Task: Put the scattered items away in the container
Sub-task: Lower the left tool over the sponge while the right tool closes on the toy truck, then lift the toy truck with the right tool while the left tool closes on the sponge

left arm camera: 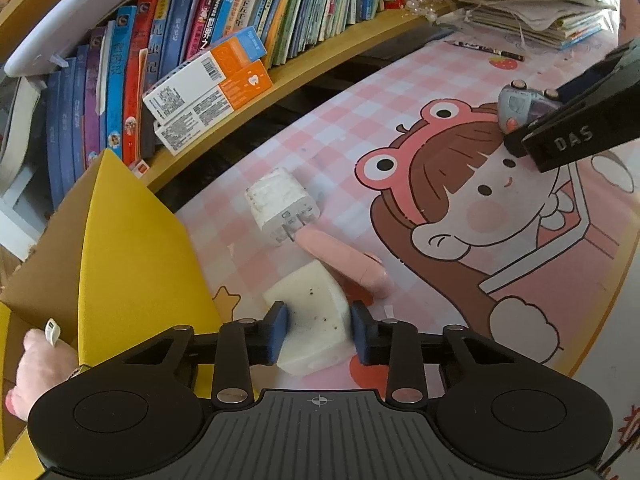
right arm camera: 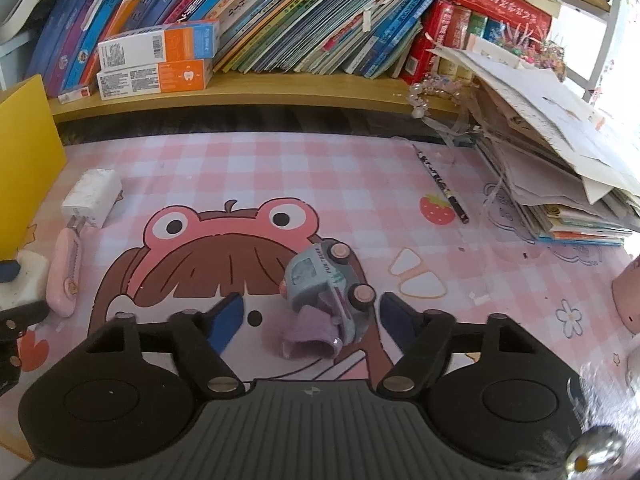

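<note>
My left gripper (left arm camera: 319,332) is shut on a white foam block (left arm camera: 310,316) low over the mat, right beside the yellow cardboard box (left arm camera: 132,264). A white plug adapter (left arm camera: 280,204) and a pink utility knife (left arm camera: 344,260) lie just beyond the block. My right gripper (right arm camera: 310,320) is open around a small light-blue toy truck (right arm camera: 324,284) lying on its side on the mat, with a purple piece (right arm camera: 308,338) under it. The truck also shows in the left wrist view (left arm camera: 520,106) by the right gripper's fingers (left arm camera: 560,136).
A pink checked cartoon mat (right arm camera: 360,184) covers the desk. A wooden shelf of books (right arm camera: 280,20) and two toothpaste boxes (right arm camera: 156,60) runs along the back. A pile of papers (right arm camera: 560,168) and a black pencil (right arm camera: 440,184) lie at the right. A pink object (right arm camera: 628,296) sits at the right edge.
</note>
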